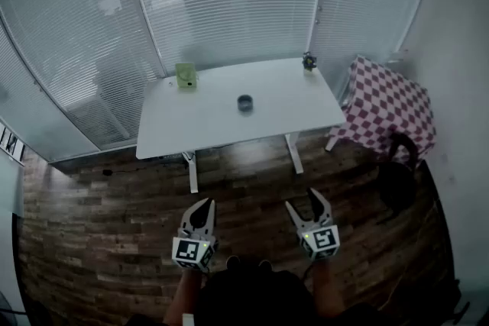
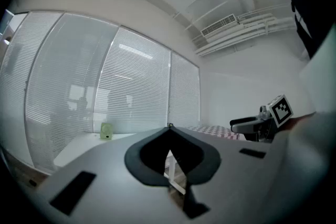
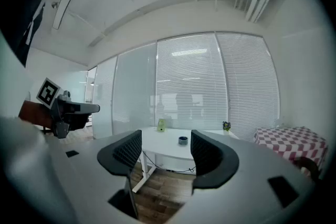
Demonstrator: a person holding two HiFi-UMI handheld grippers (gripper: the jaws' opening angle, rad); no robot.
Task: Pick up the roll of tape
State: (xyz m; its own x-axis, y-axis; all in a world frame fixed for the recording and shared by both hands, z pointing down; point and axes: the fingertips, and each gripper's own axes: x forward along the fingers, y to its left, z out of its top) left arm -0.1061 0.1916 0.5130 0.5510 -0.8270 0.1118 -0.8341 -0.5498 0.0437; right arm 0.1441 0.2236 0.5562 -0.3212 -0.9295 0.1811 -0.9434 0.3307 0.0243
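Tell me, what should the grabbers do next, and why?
Probably step closer and reach the open right gripper toward the roll of tape. It sits on the table, while that gripper hangs over the floor well short of it, empty.

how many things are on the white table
3 on the table: a small green object at its far left edge, the roll of tape near the middle, a small plant at its far right corner. None looks hidden.
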